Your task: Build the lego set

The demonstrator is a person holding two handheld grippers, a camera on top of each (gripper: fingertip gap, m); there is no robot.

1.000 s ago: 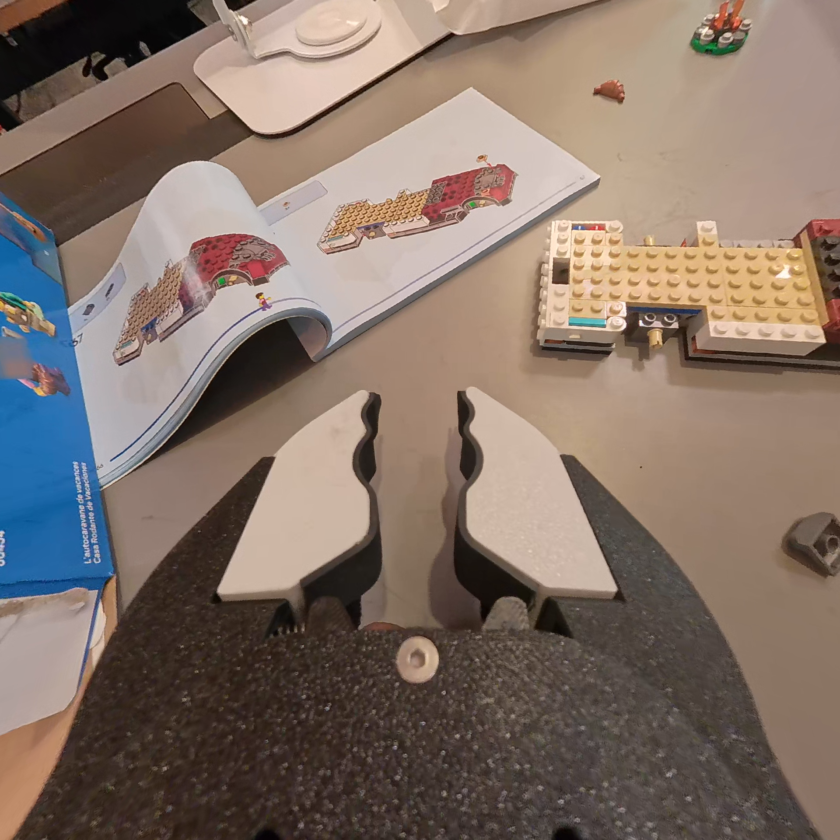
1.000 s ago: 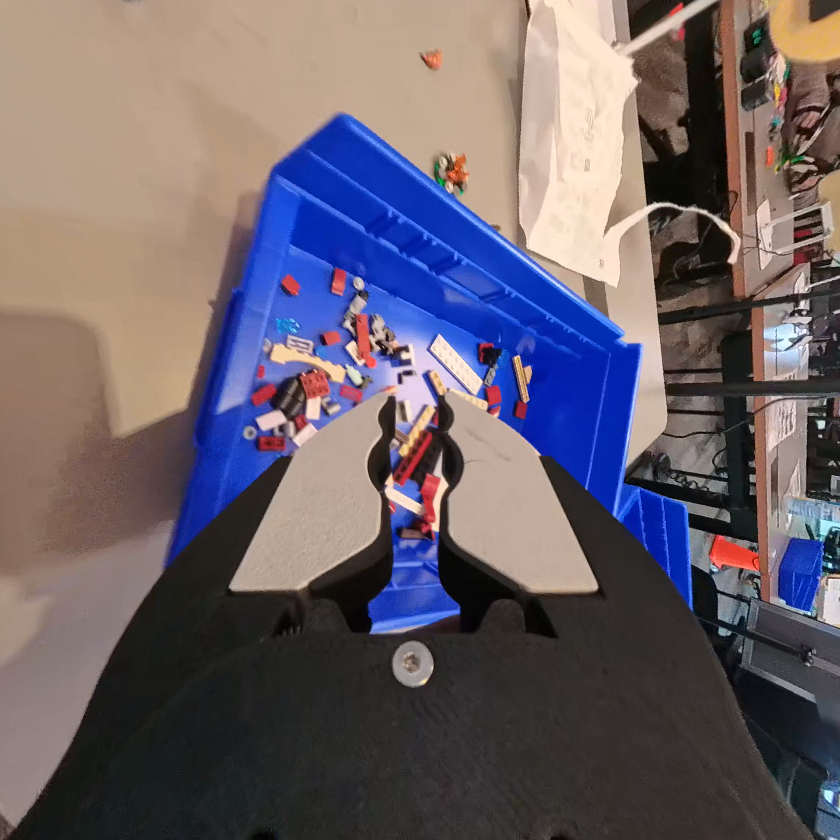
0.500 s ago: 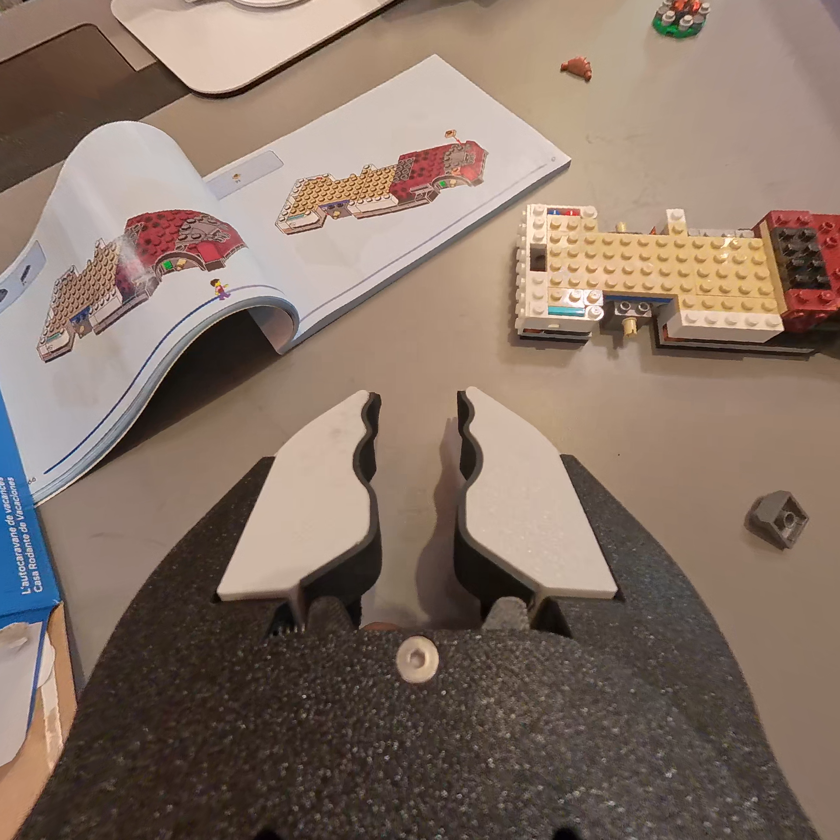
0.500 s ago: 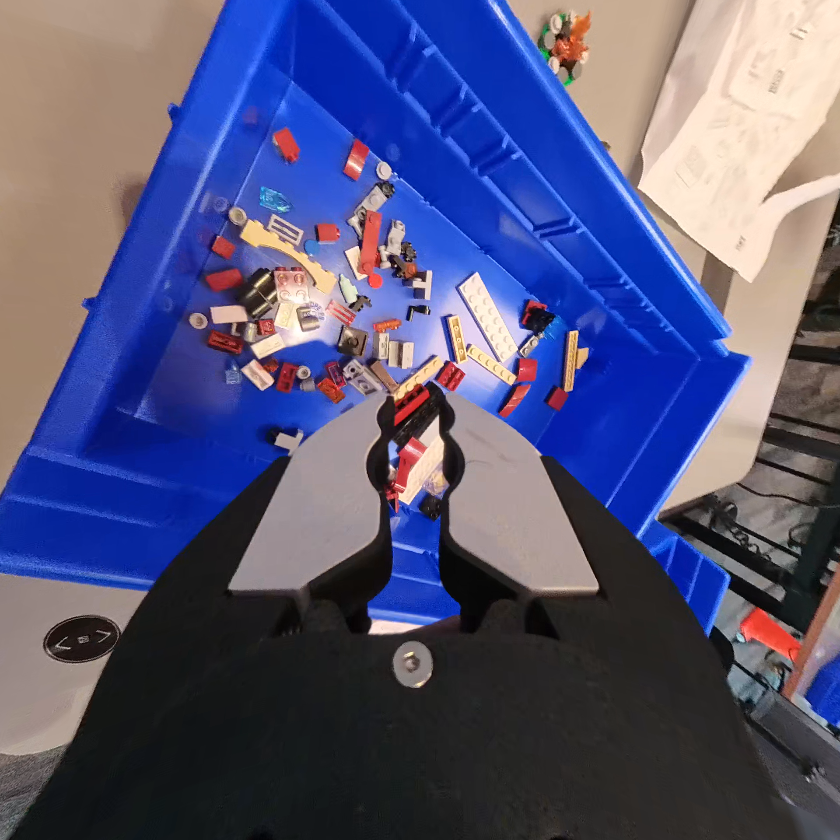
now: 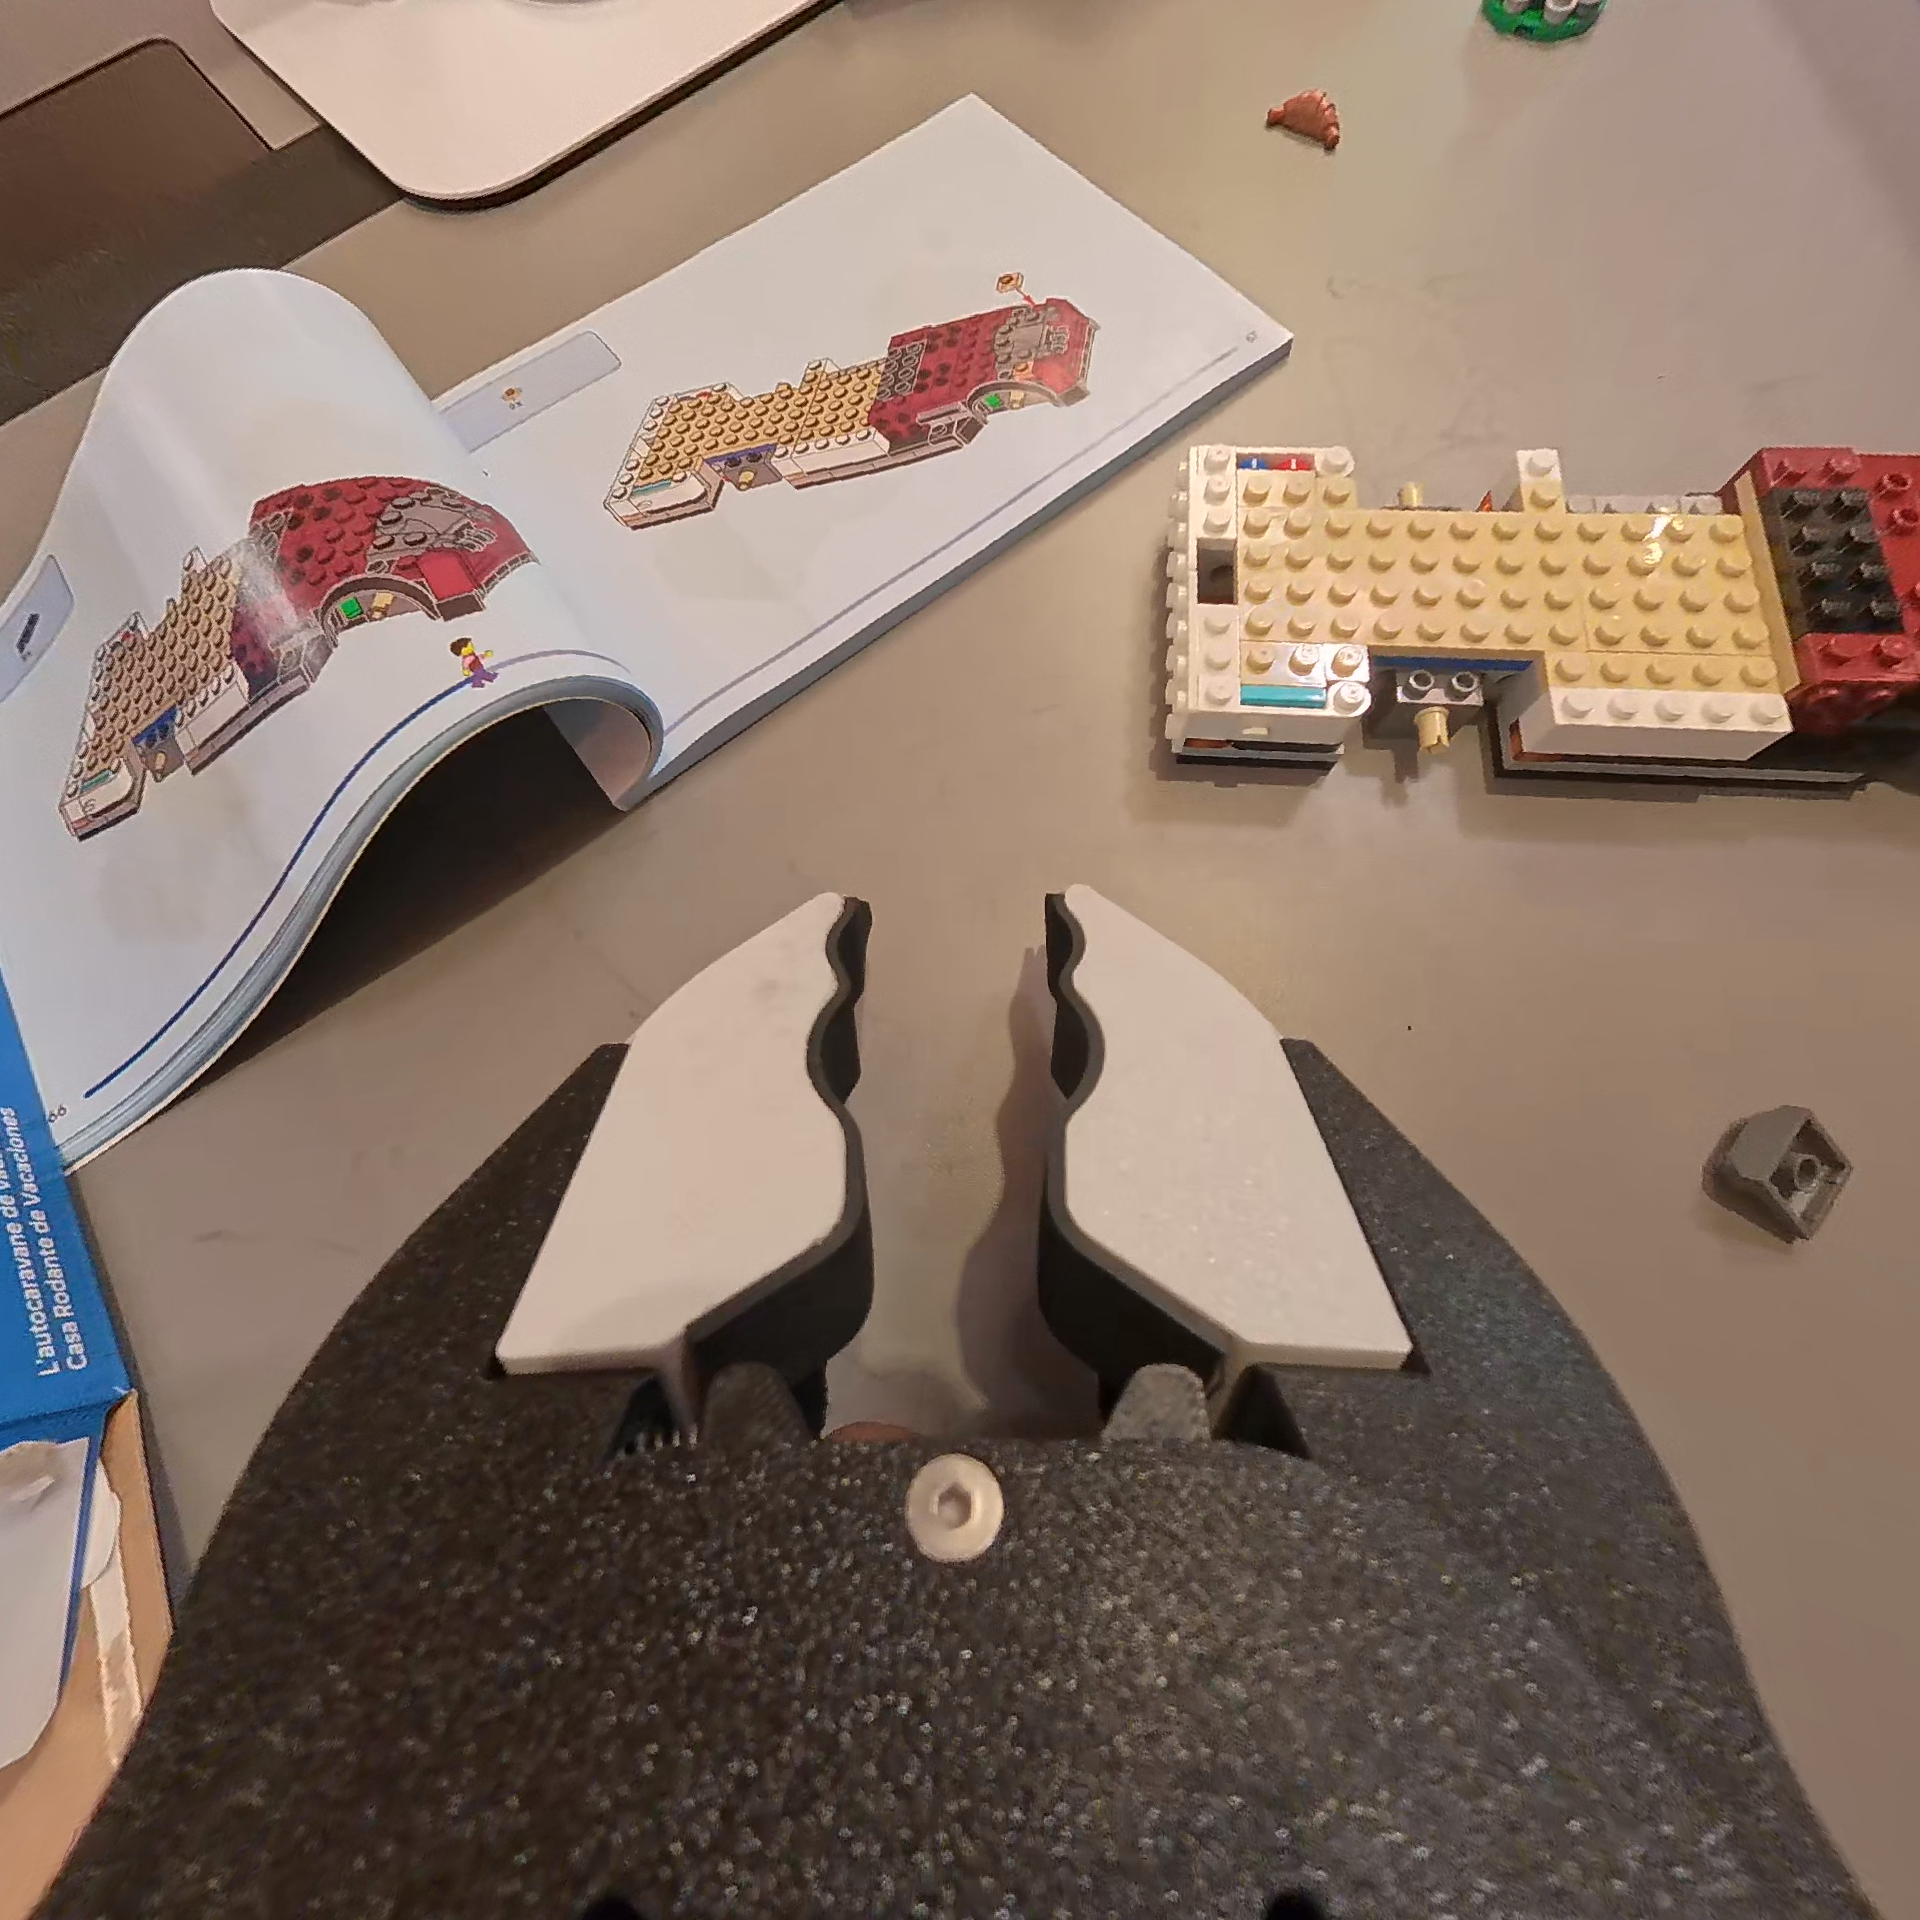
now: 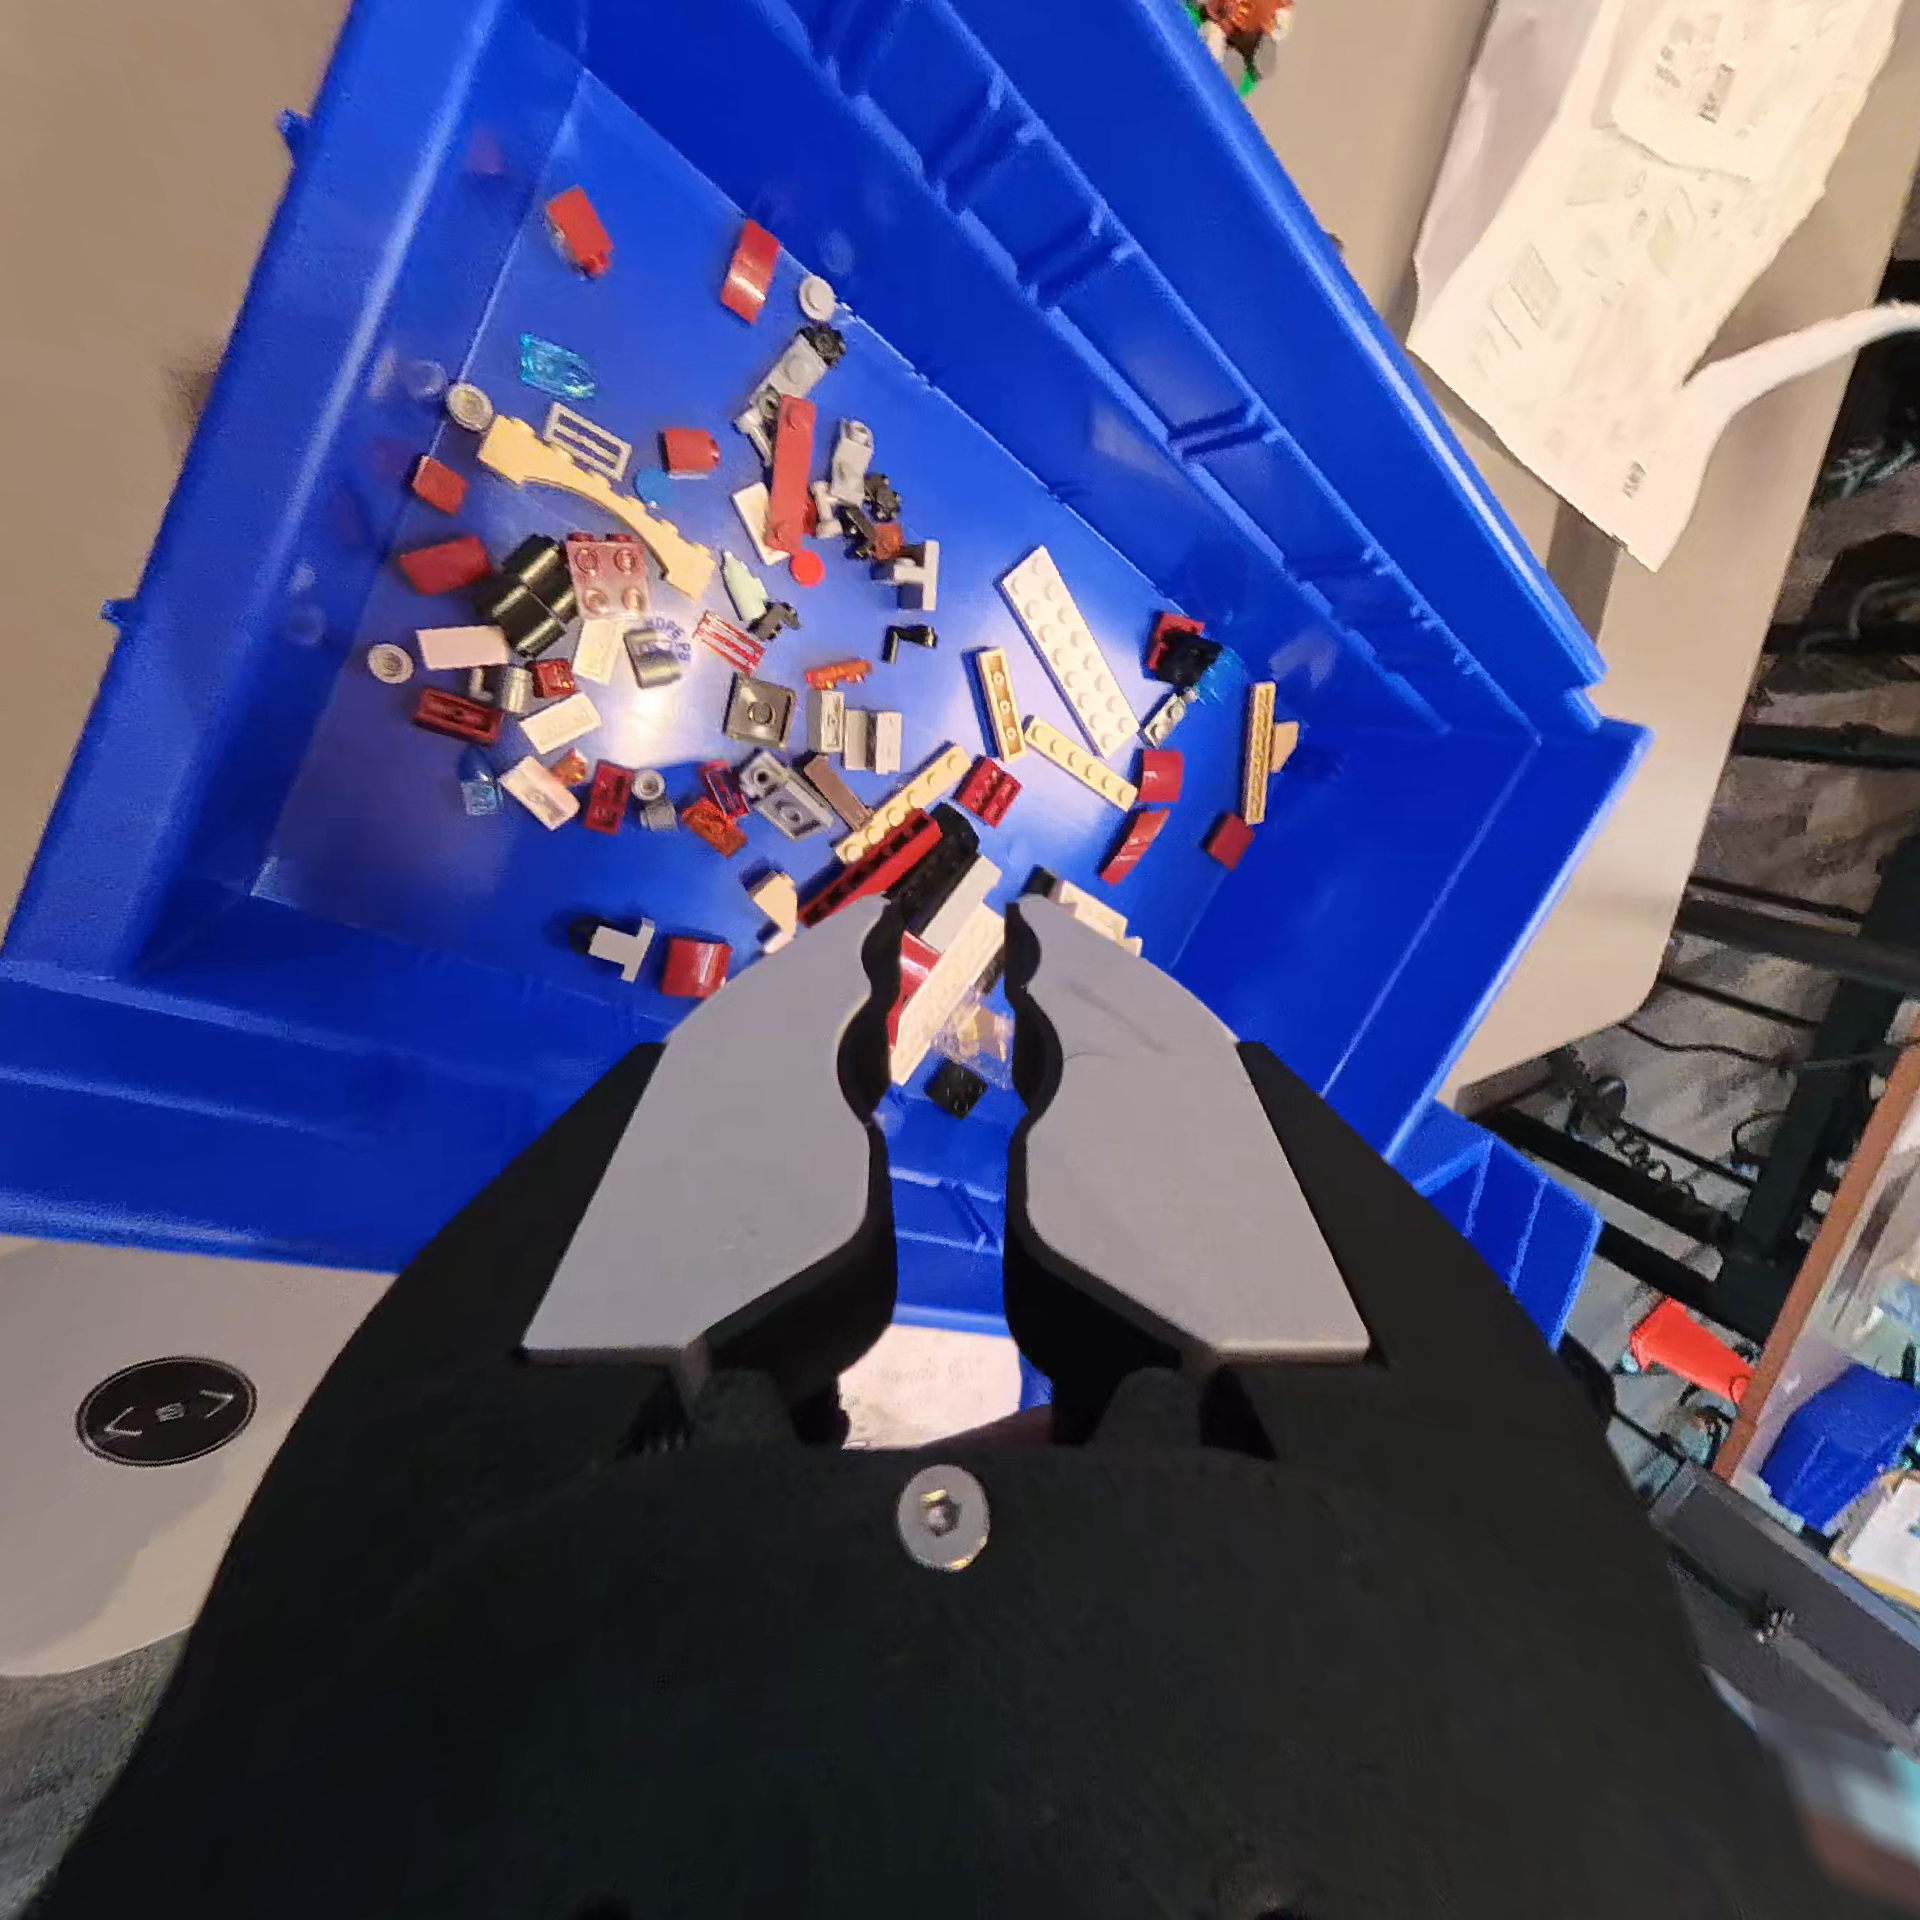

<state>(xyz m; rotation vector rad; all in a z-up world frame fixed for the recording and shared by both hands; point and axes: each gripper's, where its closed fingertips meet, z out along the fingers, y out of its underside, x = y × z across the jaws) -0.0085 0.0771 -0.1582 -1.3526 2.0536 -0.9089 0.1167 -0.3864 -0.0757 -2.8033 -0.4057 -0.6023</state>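
The right gripper [image 6: 943, 914] hangs over a large blue plastic bin [image 6: 1382, 665] with stepped walls, its fingers slightly parted with nothing pinched, above a loose scatter of small toy bricks [image 6: 790, 665] on the bin floor: dark red, white, tan, grey, black and a few clear blue pieces. The left gripper [image 5: 958, 914] is spread and bare above the grey tabletop [image 5: 935, 748], near an open light-blue instruction booklet [image 5: 727, 416] and a part-built tan, white and dark red brick model [image 5: 1507, 603]. A blue cardboard box [image 5: 52, 1299] lies at the left edge, contents hidden.
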